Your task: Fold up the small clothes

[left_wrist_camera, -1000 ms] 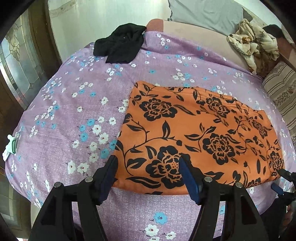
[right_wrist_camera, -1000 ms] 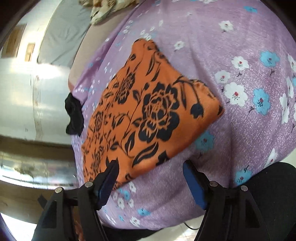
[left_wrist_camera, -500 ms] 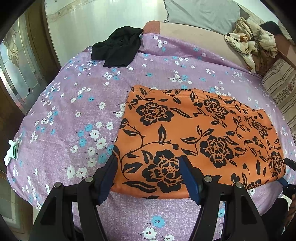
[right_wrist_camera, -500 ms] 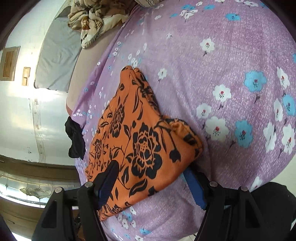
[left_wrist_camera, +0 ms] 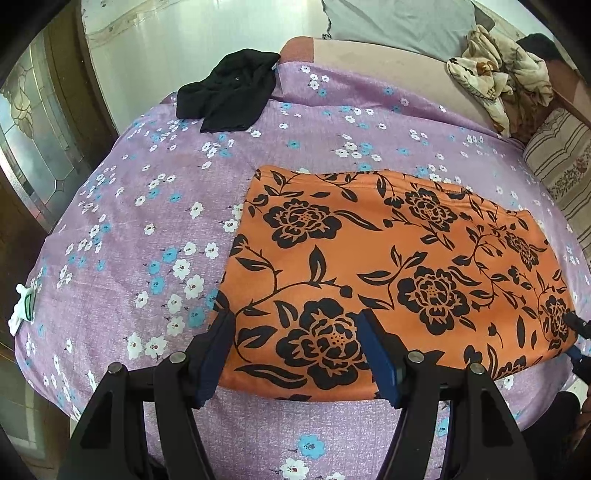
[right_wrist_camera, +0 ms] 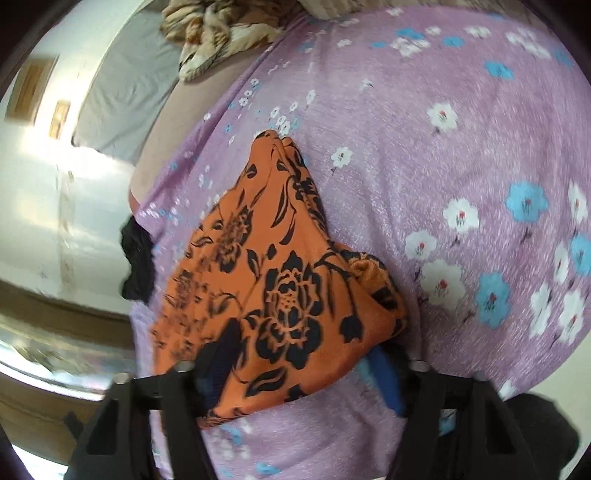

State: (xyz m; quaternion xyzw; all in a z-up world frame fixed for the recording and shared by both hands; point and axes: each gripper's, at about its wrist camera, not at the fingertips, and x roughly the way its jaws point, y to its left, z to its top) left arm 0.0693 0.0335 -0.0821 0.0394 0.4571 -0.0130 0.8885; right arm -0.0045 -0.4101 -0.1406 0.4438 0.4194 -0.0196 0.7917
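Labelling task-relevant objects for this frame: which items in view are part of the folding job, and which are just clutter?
In the job:
- orange floral garment
- left gripper, jaws open astride its near edge
- right gripper, jaws closing over its bunched corner

Lying about:
- black garment at the bed's far corner, possibly next
- crumpled beige cloth
- striped pillow
- grey pillow

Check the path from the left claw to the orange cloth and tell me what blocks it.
Nothing visible blocks it. The left claw stands open right at the near edge of the orange cloth, with only bedsheet around. The black garment lies far off at the bed's far corner.
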